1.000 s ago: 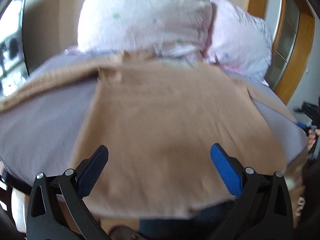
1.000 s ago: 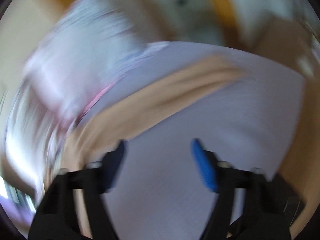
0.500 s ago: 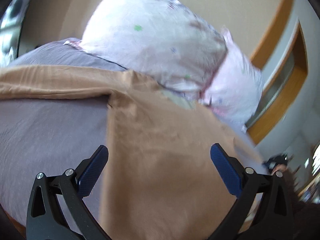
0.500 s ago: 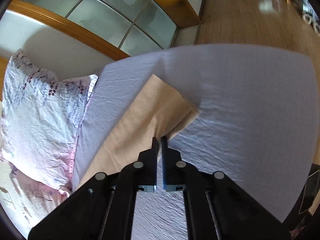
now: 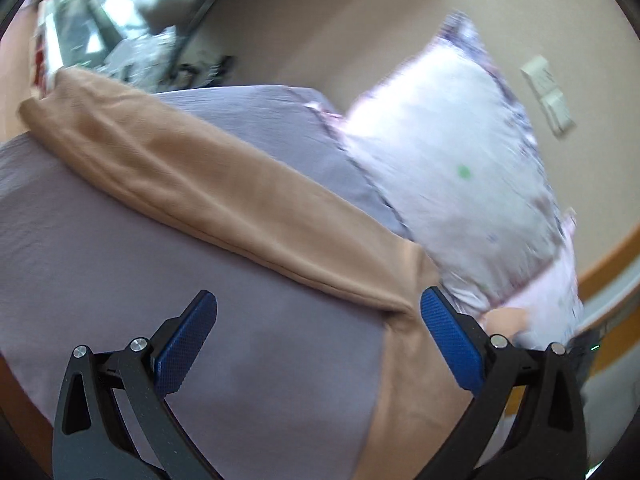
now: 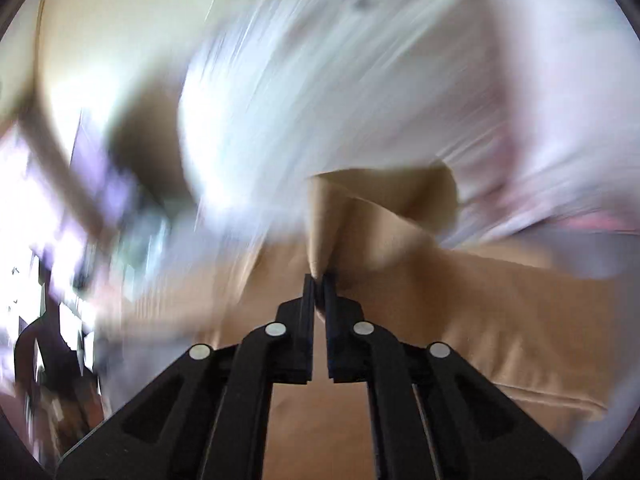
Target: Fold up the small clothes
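Observation:
A tan long-sleeved top (image 5: 224,196) lies on the lilac bedsheet (image 5: 120,264). In the left wrist view its left sleeve stretches from the upper left down to the armpit by my right fingertip. My left gripper (image 5: 316,344) is open and empty, hovering over the sheet just below that sleeve. In the right wrist view my right gripper (image 6: 319,280) is shut on the end of the other tan sleeve (image 6: 324,224), which is lifted and hangs folded over the top's body (image 6: 500,312). That view is heavily blurred.
Two white floral pillows (image 5: 460,160) lean against the beige wall at the head of the bed, also a blur in the right wrist view (image 6: 360,80). A wall switch (image 5: 548,92) and wooden door frame (image 5: 612,256) are at right. A cluttered shelf (image 5: 120,32) stands beyond the bed's far left.
My left gripper swung left from the top's body to its left sleeve, staying open. My right gripper closed on the right sleeve's end and has lifted and carried it over the body.

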The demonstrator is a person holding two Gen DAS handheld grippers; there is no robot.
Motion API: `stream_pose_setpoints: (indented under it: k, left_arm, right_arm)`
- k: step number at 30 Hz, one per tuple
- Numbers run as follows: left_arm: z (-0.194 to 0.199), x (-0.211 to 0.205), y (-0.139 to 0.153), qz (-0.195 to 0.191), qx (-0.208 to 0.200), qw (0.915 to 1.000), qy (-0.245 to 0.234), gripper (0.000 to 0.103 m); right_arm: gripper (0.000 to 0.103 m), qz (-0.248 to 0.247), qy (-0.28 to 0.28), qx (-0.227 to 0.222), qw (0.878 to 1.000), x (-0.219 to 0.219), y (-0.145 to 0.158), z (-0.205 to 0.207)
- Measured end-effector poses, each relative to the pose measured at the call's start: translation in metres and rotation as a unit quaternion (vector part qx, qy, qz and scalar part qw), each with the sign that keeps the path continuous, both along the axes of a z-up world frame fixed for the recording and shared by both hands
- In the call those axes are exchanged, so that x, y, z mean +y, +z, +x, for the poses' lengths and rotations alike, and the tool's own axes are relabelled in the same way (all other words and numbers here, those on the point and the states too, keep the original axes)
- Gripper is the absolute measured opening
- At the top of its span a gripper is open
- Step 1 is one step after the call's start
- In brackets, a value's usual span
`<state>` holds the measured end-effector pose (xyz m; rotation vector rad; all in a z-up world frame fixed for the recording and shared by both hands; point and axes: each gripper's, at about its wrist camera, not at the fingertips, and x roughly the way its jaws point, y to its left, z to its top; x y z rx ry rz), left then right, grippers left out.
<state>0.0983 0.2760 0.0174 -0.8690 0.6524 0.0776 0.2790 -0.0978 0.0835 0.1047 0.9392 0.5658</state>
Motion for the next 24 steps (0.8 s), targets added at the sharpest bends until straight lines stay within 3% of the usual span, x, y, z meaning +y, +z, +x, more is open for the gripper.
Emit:
stream_pose_setpoints:
  k: [2, 4, 6, 8, 10, 12, 15, 18, 19, 20, 22, 24]
  left_arm:
    - [-0.002, 0.014, -0.005, -0.013, 0.012, 0.9997, 0.018, 0.102]
    - [-0.004, 0.026, -0.008, -0.023, 0.021, 0.999, 0.033, 0.102]
    - [-0.004, 0.038, -0.011, -0.031, 0.028, 0.9979, 0.05, 0.102]
    - [-0.001, 0.047, -0.013, -0.043, 0.028, 0.997, 0.059, 0.102]
    - [0.002, 0.055, -0.014, -0.059, 0.03, 0.9954, 0.069, 0.101]
    - [0.004, 0.062, -0.015, -0.074, 0.033, 0.9931, 0.085, 0.099]
    - [0.006, 0.079, -0.018, -0.104, 0.034, 0.9879, 0.11, 0.092]
    - [0.007, 0.091, -0.021, -0.124, 0.039, 0.983, 0.13, 0.076]
    - [0.007, 0.094, -0.022, -0.126, 0.043, 0.9821, 0.134, 0.062]
    - [0.007, 0.098, -0.026, -0.128, 0.055, 0.9802, 0.14, 0.037]
    - [0.006, 0.105, -0.036, -0.136, 0.074, 0.9771, 0.146, 0.009]
    - [0.011, 0.104, -0.029, -0.107, 0.077, 0.9814, 0.139, 0.007]
  right_arm:
    - [0.013, -0.007, 0.013, 0.006, 1.0, 0.02, -0.012, 0.006]
    - [0.035, -0.004, 0.008, 0.006, 1.0, 0.032, -0.02, 0.017]
    - [0.035, 0.002, 0.008, 0.021, 1.0, 0.036, -0.031, 0.021]
    - [0.035, -0.023, 0.031, 0.07, 0.997, 0.053, -0.056, 0.022]
    - [0.036, -0.011, 0.028, 0.058, 0.998, 0.05, -0.052, 0.011]
    - [0.038, 0.032, 0.027, 0.076, 0.996, 0.04, -0.046, 0.007]
    - [0.053, 0.065, 0.018, 0.053, 0.996, 0.019, -0.032, -0.006]
    - [0.061, 0.088, 0.017, 0.037, 0.995, -0.003, -0.02, -0.021]
    - [0.063, 0.095, 0.014, 0.029, 0.995, -0.016, -0.012, -0.028]
    - [0.064, 0.101, 0.01, 0.022, 0.995, -0.026, -0.008, -0.031]
    - [0.069, 0.111, -0.007, -0.001, 0.994, -0.052, 0.004, -0.041]
    - [0.071, 0.117, -0.023, -0.017, 0.993, -0.075, 0.01, -0.051]
